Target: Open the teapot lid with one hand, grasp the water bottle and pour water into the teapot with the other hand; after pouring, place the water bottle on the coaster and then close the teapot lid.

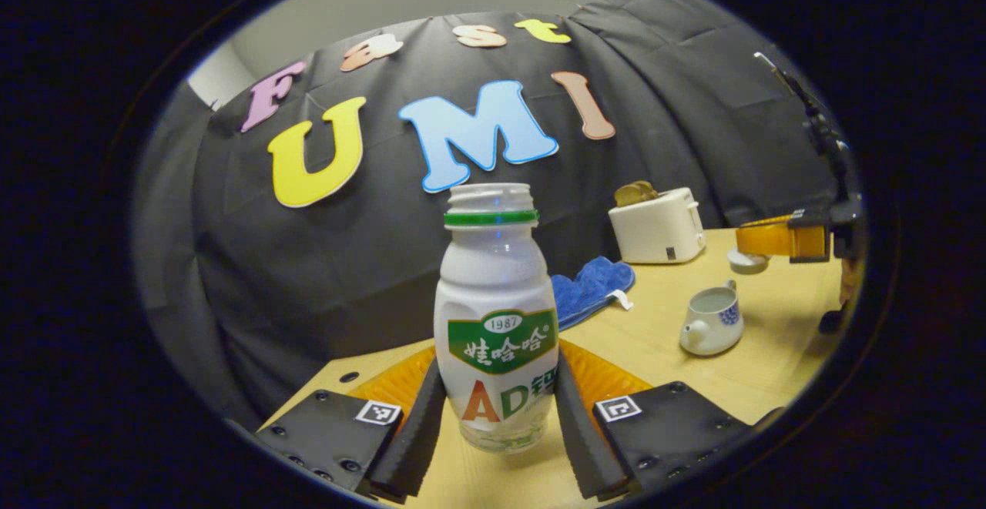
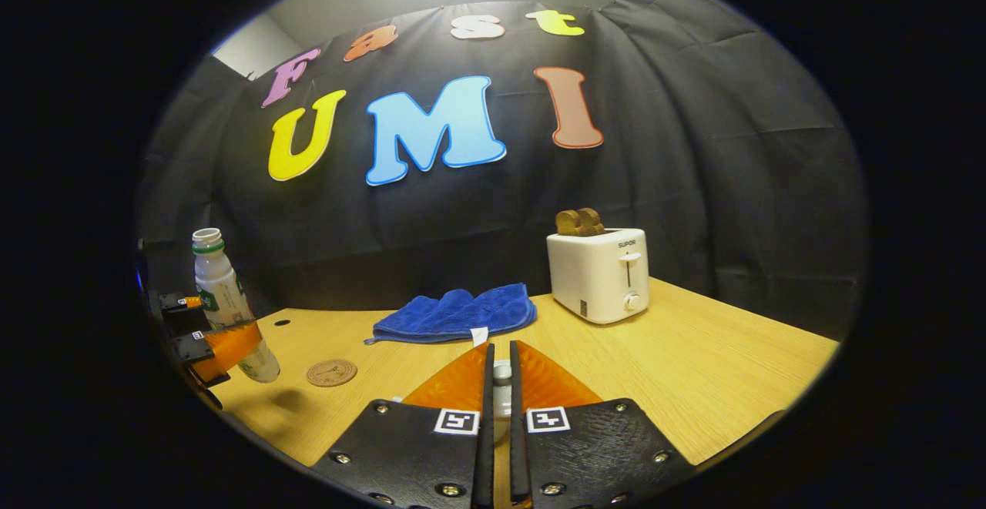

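In the left gripper view, the left gripper point(image 1: 499, 424) has its two fingers pressed against either side of the water bottle point(image 1: 497, 316), which stands upright, uncapped, at the centre of the view with its base lifted clear of the wooden table point(image 1: 655, 347). At about three o'clock from the bottle sits the teapot point(image 1: 712, 319), open at the top, and above it at two o'clock the right gripper point(image 1: 759, 255) holds the teapot lid point(image 1: 748, 261) well above the pot. A blue cloth point(image 1: 589, 287) and a white toaster point(image 1: 659, 226) lie further back. In the right gripper view, the right gripper's fingers are nearly closed, pinching the lid's small knob point(image 2: 501, 374) between them. The coaster point(image 2: 331, 373) lies flat on the table at nine o'clock, just beside the bottle held in the left gripper.
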### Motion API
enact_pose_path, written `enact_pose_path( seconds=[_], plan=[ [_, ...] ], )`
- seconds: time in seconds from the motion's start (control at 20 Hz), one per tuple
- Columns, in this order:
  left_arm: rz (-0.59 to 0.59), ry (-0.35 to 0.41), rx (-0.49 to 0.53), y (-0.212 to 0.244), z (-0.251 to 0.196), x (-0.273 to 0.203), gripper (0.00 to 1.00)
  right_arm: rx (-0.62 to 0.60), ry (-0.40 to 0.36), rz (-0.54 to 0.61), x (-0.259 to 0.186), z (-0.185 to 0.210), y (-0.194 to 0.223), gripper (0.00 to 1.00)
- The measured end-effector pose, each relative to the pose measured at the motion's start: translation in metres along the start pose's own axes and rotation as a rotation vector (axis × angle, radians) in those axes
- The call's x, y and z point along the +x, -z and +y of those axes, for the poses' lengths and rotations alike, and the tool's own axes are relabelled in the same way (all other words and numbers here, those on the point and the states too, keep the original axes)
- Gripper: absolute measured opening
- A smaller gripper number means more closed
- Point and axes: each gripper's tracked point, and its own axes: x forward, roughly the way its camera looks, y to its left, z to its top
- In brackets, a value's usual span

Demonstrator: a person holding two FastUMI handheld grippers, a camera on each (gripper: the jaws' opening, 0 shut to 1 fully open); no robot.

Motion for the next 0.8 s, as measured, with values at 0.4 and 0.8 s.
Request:
enact_pose_path(
  seconds=[0.4,0.8],
  plan=[
    [-0.010,-0.034,-0.195,0.009,0.037,-0.037,0.82,-0.019,-0.084,0.050,0.019,0.041,0.015,0.08],
    [-0.020,-0.056,-0.278,0.012,0.060,-0.049,0.81,-0.055,-0.078,0.077,0.027,0.041,0.026,0.08]
  ],
)
